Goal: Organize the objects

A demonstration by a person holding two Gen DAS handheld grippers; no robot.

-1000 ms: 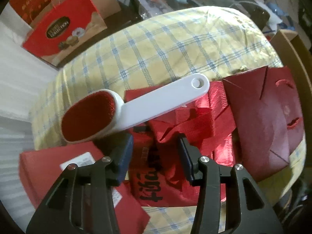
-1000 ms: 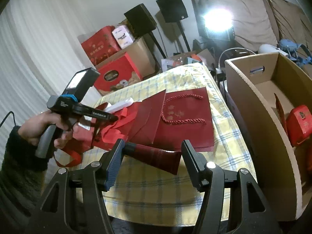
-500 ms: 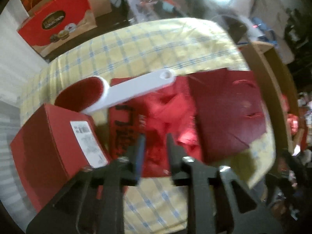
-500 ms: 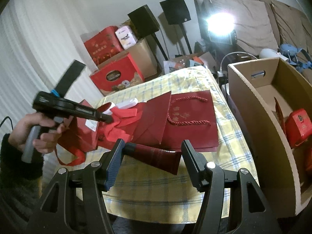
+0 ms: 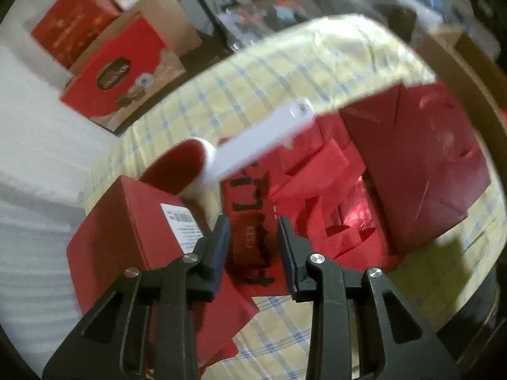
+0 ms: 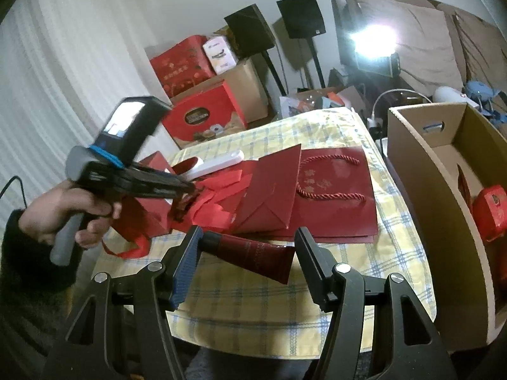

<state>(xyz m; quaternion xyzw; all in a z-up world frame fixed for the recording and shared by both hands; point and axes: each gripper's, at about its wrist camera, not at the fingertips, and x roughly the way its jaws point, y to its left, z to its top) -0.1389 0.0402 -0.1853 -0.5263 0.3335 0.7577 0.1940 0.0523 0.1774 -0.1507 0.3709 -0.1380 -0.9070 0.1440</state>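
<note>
The left gripper [image 5: 252,240] is closing narrow fingers on red wrapping [image 5: 250,237]; the right gripper [image 6: 247,253] is clamping a tube [image 6: 253,251]; the wrapping could tear.

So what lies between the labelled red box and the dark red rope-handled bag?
A crumpled shiny red bag, with the white-handled brush lying across its far edge; the left wrist view shows it best.

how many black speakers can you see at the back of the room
2. One speaker stands tilted behind the red and cardboard boxes; the other speaker is on a stand just right of it. More may be hidden behind the clutter.
</note>
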